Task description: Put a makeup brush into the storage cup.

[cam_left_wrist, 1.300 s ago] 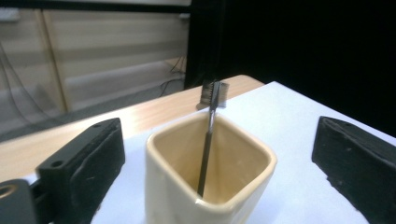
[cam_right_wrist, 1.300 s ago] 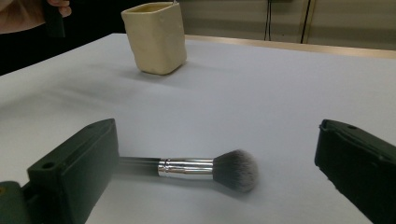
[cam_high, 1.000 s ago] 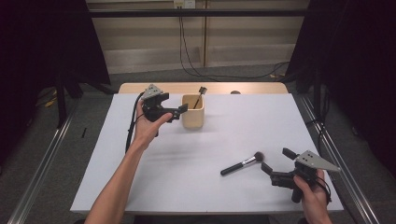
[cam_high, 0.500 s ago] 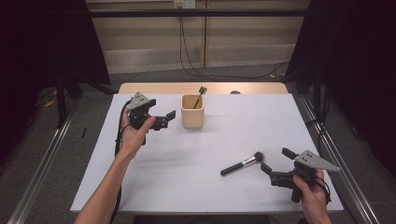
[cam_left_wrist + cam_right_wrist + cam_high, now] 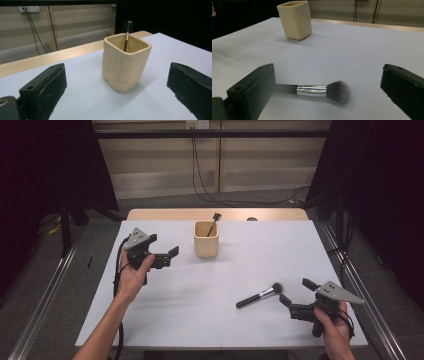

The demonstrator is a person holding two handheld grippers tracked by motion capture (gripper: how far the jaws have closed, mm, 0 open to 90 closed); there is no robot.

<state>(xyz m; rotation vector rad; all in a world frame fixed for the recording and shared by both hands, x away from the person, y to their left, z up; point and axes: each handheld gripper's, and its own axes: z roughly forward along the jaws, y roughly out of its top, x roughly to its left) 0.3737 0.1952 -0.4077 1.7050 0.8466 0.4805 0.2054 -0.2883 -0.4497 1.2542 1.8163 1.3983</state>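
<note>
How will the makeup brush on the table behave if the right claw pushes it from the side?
The makeup brush has a round handle and lies flat, so it probably rolls. Its soft bristles would likely bend rather than resist. It looks light, so the open right claw could easily skid it.

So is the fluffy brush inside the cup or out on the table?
Out. The fluffy brush lies flat on the white table, far from the cup. A different, thin brush stands in the cup.
</note>
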